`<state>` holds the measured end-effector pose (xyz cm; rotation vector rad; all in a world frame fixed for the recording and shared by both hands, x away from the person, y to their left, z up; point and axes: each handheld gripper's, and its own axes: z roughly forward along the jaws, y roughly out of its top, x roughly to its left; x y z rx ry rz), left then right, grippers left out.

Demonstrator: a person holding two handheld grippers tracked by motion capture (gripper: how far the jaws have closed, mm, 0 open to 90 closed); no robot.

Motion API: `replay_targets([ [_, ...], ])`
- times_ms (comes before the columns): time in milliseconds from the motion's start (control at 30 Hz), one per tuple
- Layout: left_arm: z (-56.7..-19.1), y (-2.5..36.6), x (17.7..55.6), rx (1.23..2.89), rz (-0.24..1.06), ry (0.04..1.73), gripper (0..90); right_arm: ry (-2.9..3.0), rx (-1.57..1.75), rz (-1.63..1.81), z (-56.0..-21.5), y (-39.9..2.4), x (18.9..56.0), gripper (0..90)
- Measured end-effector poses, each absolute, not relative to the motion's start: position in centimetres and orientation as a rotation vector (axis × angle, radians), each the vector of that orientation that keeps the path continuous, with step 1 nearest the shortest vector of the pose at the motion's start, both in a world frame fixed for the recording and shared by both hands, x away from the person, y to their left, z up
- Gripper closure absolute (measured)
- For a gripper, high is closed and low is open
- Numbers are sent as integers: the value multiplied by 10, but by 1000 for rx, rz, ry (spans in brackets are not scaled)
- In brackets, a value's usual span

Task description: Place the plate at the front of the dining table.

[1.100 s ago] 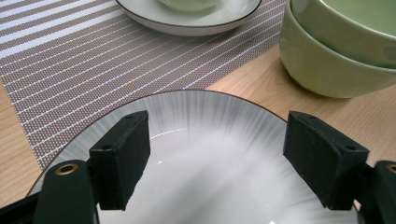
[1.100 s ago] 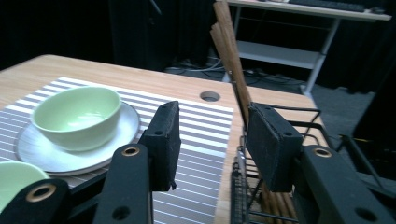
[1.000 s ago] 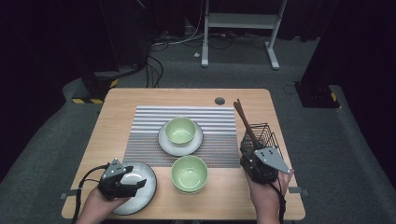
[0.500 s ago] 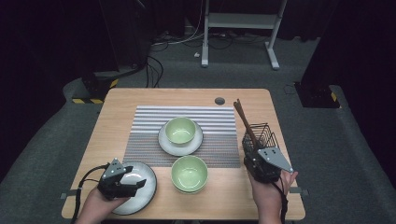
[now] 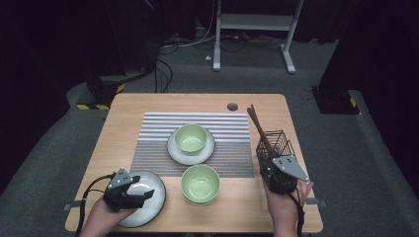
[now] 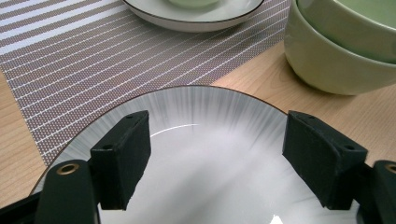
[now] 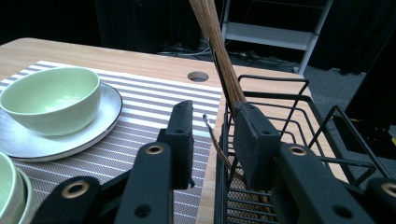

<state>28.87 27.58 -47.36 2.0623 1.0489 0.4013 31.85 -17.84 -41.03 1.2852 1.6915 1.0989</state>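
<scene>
Right gripper view: right gripper (image 7: 212,140), jaws half-narrowed and just closing, is straddling the stiff, light wire basket (image 7: 280,126) wall; grip that rim.

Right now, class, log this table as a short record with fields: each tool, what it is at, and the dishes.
left tool: open, jaws either side over the empty plate
right tool: jaws have just been closing, straddling the wire basket wall beside the chopsticks
mat: bowl on saucer
near edge: stacked green bowls
</scene>
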Motion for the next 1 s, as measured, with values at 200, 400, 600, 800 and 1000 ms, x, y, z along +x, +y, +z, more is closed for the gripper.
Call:
replay_targets([
  [200,-474,276,288,2063,398,1051,237,1699,1282,1091,-410,-179,318,747],
  [400,-474,276,289,2064,399,1052,238,1704,1275,1081,-411,-179,317,781],
  [600,-474,276,289,2064,397,1056,237,1709,1267,1078,-411,-178,317,812],
  [800,-474,277,289,2063,395,1057,238,1691,1250,1071,-410,-179,315,837],
  [1000,-474,277,289,2063,395,1060,238,1648,1227,1070,-406,-179,311,878],
])
